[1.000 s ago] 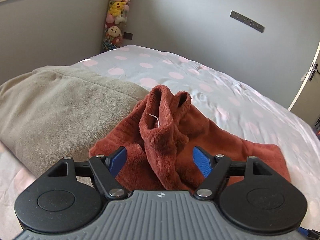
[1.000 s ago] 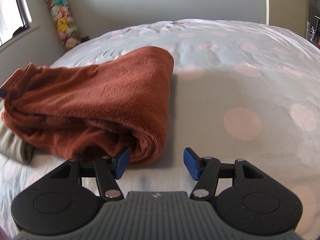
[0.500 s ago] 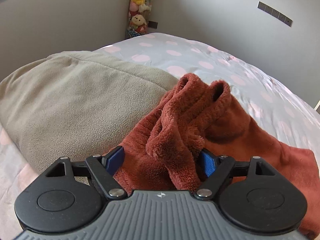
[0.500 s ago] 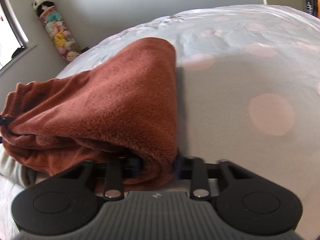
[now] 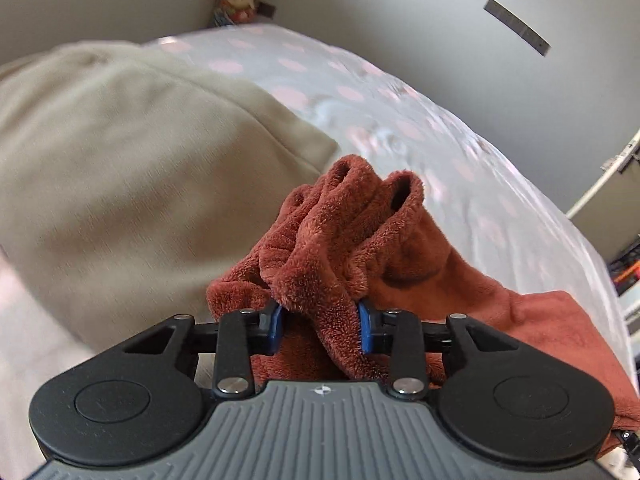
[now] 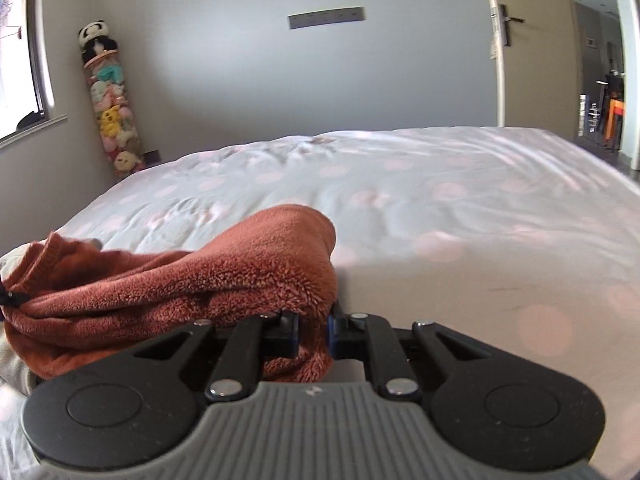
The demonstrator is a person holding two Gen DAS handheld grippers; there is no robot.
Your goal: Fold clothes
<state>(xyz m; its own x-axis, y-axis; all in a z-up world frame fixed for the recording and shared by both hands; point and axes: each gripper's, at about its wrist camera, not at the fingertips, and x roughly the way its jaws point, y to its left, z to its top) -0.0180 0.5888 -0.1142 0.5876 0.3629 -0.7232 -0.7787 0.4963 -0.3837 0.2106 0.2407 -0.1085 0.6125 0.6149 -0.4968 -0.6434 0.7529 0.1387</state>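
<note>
A rust-red fleece garment (image 5: 344,236) lies bunched on the bed with its elastic waistband end standing up. My left gripper (image 5: 320,326) has its jaws closing on that gathered end, and the blue pads (image 5: 276,324) press into the fleece on both sides. In the right wrist view the same fleece garment (image 6: 192,280) stretches to the left, lifted off the sheet at my end. My right gripper (image 6: 312,336) is closing tight on its folded right edge, with fleece squeezed between the pads.
A beige fleece blanket (image 5: 132,168) lies beside the garment on the left. The bed (image 6: 460,216) has a pale sheet with pink dots. A tall stack of plush toys (image 6: 110,116) stands in the corner, and a door (image 6: 532,44) is at the right.
Both grippers went from open to closed on the red garment. The left one moved in over the waistband end; the right one took the folded edge and lifted it.
</note>
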